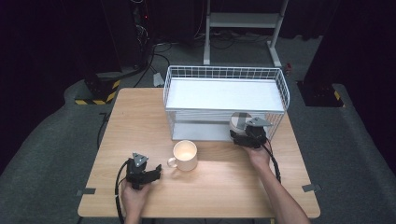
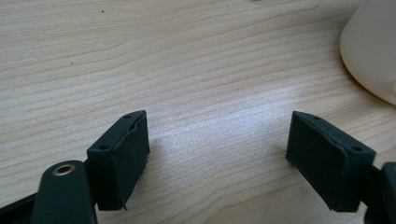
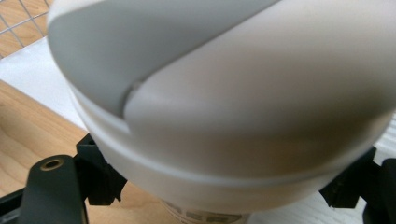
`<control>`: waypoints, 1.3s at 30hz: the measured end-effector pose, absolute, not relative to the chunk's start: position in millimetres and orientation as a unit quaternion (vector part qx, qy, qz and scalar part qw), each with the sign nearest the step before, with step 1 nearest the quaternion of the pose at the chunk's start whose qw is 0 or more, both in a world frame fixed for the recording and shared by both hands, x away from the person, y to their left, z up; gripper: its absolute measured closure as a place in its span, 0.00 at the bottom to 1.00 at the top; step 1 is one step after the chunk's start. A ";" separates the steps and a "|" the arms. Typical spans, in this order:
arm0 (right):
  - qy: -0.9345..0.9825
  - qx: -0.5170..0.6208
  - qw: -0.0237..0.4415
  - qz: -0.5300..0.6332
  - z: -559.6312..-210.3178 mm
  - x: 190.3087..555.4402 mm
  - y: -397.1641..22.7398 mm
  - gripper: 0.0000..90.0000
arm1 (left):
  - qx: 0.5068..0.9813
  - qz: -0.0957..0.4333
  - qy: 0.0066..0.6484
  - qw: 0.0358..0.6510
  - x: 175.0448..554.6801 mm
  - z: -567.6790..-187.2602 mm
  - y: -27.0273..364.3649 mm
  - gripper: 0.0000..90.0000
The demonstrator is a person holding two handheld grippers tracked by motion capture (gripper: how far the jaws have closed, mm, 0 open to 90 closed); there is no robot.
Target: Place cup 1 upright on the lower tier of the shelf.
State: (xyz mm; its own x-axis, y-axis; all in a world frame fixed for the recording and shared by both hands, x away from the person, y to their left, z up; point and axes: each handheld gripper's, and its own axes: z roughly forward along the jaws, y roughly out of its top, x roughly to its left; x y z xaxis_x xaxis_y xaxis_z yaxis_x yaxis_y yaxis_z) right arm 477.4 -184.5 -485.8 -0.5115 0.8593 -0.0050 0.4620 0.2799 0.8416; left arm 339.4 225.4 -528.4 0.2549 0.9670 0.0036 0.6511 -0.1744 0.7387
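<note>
At the rack's lower shelf: right gripper [image 1: 249, 132] clamps a grey-and-white cup [image 1: 239, 121] by the wire rack [image 1: 224, 74].
Left gripper [image 1: 148, 175]: jaws wide apart, empty, beside the cream mug [image 1: 185, 155].
Risk: cup may catch the wires and slip.
Hidden: cup's base and how firm the grip is.

My high view looks forward and down over the whole counter [image 1: 140, 116]. Left gripper view skims low and close over its wood, mug [image 2: 373, 51] at edge. Right gripper view sits pressed against a cup [image 3: 243, 107]; all share the counter.
</note>
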 end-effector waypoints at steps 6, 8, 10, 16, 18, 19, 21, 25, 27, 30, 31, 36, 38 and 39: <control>0.757 0.438 0.240 0.422 -487.8 481.2 -186.6 0.21 | 0.725 0.248 0.558 0.319 339.4 -528.4 225.4 0.24; 0.760 0.438 0.236 0.417 -486.2 483.0 -186.7 0.21 | 0.725 0.248 0.558 0.319 339.4 -528.4 225.5 0.24; 0.765 0.439 0.231 0.411 -484.0 485.1 -186.5 0.20 | 0.725 0.248 0.558 0.319 339.4 -528.4 225.5 0.24; 0.766 0.447 0.226 0.404 -485.8 486.5 -187.1 0.15 | 0.725 0.249 0.557 0.319 339.5 -528.4 225.6 0.24; 0.763 0.455 0.225 0.402 -485.6 485.6 -186.7 0.15 | 0.725 0.248 0.557 0.319 339.4 -528.4 225.5 0.24; 0.764 0.454 0.231 0.396 -485.3 483.9 -186.2 0.14 | 0.725 0.248 0.558 0.319 339.4 -528.4 225.5 0.24; 0.762 0.457 0.232 0.396 -486.2 481.6 -186.4 0.14 | 0.725 0.248 0.557 0.319 339.4 -528.4 225.5 0.24; 0.759 0.462 0.229 0.397 -488.5 478.9 -189.2 0.14 | 0.725 0.248 0.557 0.319 339.4 -528.4 225.5 0.24; 0.761 0.464 0.225 0.394 -489.1 476.8 -190.3 0.14 | 0.725 0.248 0.558 0.319 339.4 -528.4 225.4 0.24; 0.762 0.463 0.223 0.394 -489.7 474.5 -192.8 0.14 | 0.725 0.248 0.558 0.319 339.4 -528.4 225.4 0.24; 0.762 0.465 0.223 0.392 -490.2 473.7 -193.0 0.15 | 0.725 0.248 0.558 0.319 339.4 -528.4 225.4 0.24; 0.765 0.464 0.229 0.383 -492.6 469.9 -191.8 0.19 | 0.725 0.248 0.557 0.319 339.4 -528.4 225.5 0.24; 0.766 0.463 0.230 0.382 -493.1 469.1 -192.0 0.20 | 0.725 0.248 0.558 0.319 339.4 -528.4 225.4 0.24; 0.765 0.465 0.229 0.382 -493.7 467.7 -191.7 0.21 | 0.725 0.248 0.558 0.319 339.4 -528.4 225.4 0.24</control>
State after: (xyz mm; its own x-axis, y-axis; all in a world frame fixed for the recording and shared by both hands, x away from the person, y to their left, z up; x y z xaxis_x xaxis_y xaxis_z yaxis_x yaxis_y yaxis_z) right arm 467.7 -191.7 -493.7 -0.4623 0.8867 0.0059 0.5370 0.2747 0.7976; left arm 339.4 225.4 -528.4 0.2553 0.9669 0.0039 0.6503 -0.1747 0.7393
